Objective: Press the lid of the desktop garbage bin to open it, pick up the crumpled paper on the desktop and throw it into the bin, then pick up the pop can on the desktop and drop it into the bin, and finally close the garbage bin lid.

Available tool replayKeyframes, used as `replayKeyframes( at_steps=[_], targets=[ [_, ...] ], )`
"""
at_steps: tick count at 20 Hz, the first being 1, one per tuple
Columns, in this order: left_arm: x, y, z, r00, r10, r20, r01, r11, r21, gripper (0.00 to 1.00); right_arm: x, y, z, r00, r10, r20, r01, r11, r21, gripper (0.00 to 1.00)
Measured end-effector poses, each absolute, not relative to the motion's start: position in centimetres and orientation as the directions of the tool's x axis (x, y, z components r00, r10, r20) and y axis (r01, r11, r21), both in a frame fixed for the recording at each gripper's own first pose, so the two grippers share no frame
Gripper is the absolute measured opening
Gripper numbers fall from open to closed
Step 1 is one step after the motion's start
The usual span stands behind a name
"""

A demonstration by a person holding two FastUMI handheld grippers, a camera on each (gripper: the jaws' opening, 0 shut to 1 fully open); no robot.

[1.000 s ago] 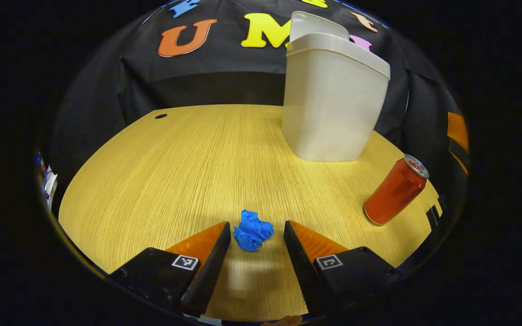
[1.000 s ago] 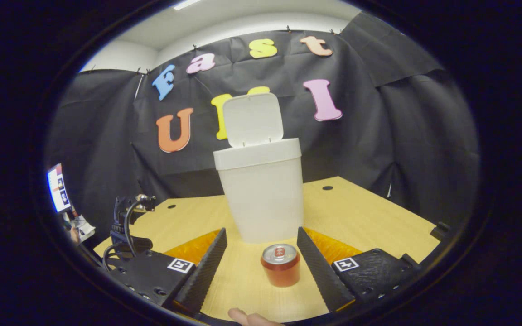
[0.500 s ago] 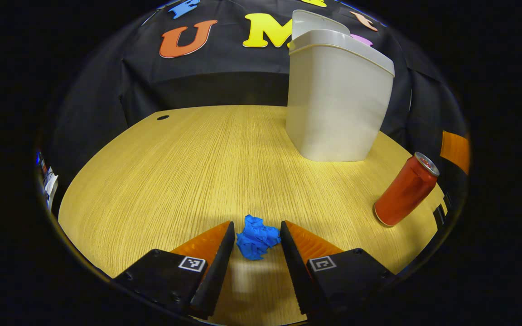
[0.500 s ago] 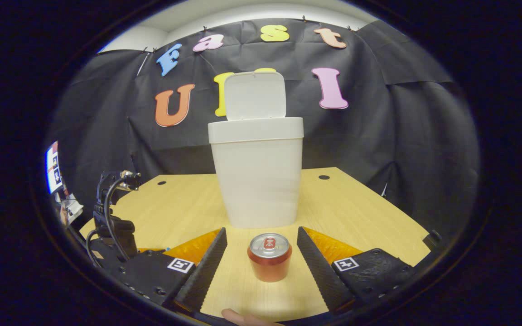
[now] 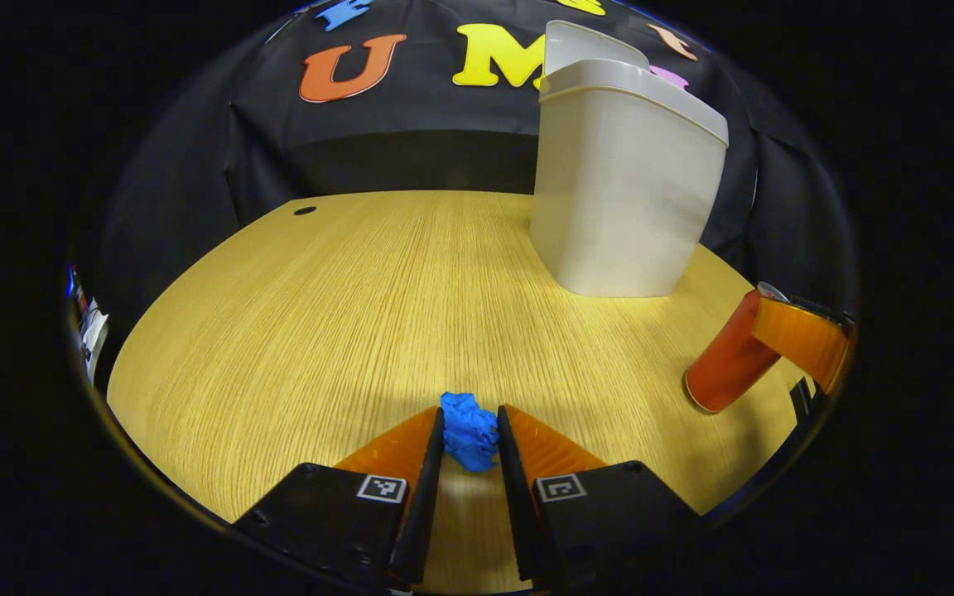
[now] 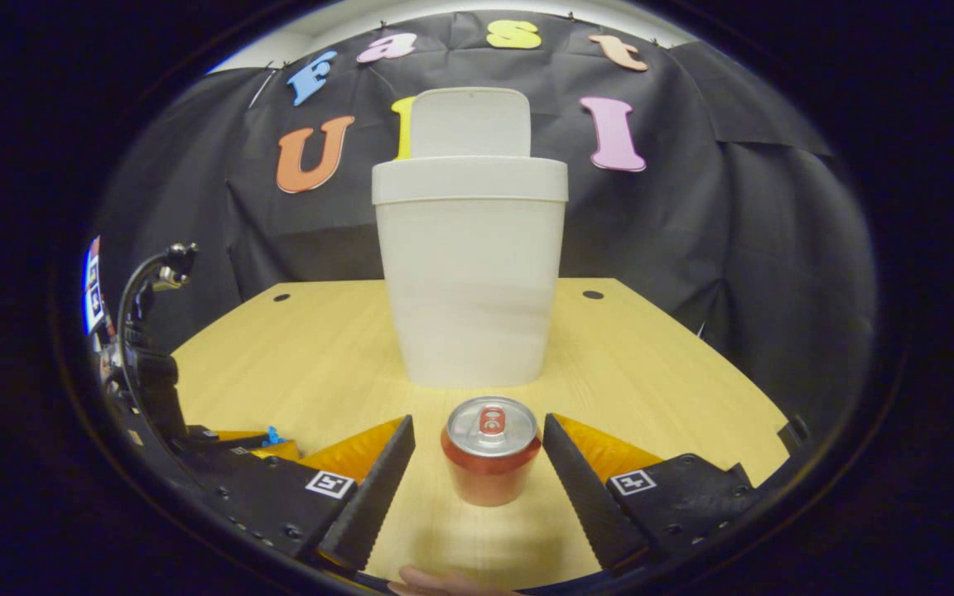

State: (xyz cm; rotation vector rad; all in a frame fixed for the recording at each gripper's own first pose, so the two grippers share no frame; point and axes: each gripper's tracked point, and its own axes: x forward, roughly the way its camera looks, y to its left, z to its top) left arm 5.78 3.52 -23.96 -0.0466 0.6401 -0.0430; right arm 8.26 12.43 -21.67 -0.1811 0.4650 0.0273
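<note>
A blue crumpled paper (image 5: pixel 470 432) lies on the wooden desk (image 5: pixel 344 306), and my left gripper (image 5: pixel 470 412) is shut on it, both fingers pressing its sides. The white bin (image 5: pixel 622 182) stands at the back right with its lid (image 5: pixel 589 45) swung up. In the right gripper view the red pop can (image 6: pixel 489 455) stands upright between the fingers of my right gripper (image 6: pixel 477 422), which is open with gaps on both sides. Behind the can rises the bin (image 6: pixel 469 273), its lid (image 6: pixel 469 124) upright. The can (image 5: pixel 721 368) also shows in the left gripper view, with a finger (image 5: pixel 800 339) of the right gripper beside it.
The left gripper's body (image 6: pixel 228 463) and the blue paper (image 6: pixel 272 434) sit low at the left of the right gripper view, with a cable (image 6: pixel 142 281) above. Small holes (image 6: pixel 592 295) mark the desk's back corners. The desk edge drops off to the right.
My left fingers have closed in from both sides onto the blue paper. The right gripper has come lower and nearer, so the can now stands between its fingers.
</note>
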Motion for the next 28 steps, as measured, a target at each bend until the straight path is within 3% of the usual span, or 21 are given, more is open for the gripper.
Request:
replayKeyframes(
  at_steps=[1, 2, 8, 11, 14, 18, 23, 28],
  targets=[
    [5.9, 3.6, -23.6, 0.808, -0.051, -0.586, 0.025, 0.998, -0.054, 0.48, 8.5, 12.2, -22.6, 0.881, -0.017, -0.472, -0.068, 0.984, -0.162, 0.93],
    [6.0, 3.8, -23.2, 0.817, -0.04, -0.575, 0.02, 0.999, -0.042, 0.43, 8.7, 12.6, -23.3, 0.871, -0.002, -0.491, -0.082, 0.985, -0.149, 0.96],
    [5.5, 3.9, -20.5, 0.863, -0.018, -0.505, 0.02, 1.0, -0.002, 0.42, 9.3, 13.4, -25.5, 0.86, 0.015, -0.51, -0.127, 0.974, -0.187, 0.94],
    [5.4, 3.8, -18.5, 0.889, -0.014, -0.457, 0.014, 1.0, -0.002, 0.43, 9.6, 13.2, -26.3, 0.849, -0.005, -0.528, -0.121, 0.972, -0.203, 0.84],
    [5.2, 4.0, -16.7, 0.911, -0.004, -0.413, 0.006, 1.0, 0.004, 0.42, 9.5, 13.1, -27.6, 0.827, -0.005, -0.562, -0.126, 0.973, -0.194, 0.83],
    [4.9, 3.3, -14.8, 0.929, 0.005, -0.369, -0.005, 1.0, 0.001, 0.43, 9.5, 13.2, -26.0, 0.857, -0.002, -0.515, -0.113, 0.975, -0.191, 0.79],
    [4.4, 2.4, -10.1, 0.974, -0.001, -0.227, 0.017, 0.997, 0.072, 0.42, 7.6, 14.5, -21.5, 0.887, 0.081, -0.456, -0.164, 0.975, -0.146, 0.8],
    [3.2, 1.6, -6.7, 0.992, -0.025, -0.12, 0.03, 0.999, 0.042, 0.42, 4.9, 14.2, -15.4, 0.926, 0.156, -0.344, -0.196, 0.977, -0.084, 0.8]
  ],
)
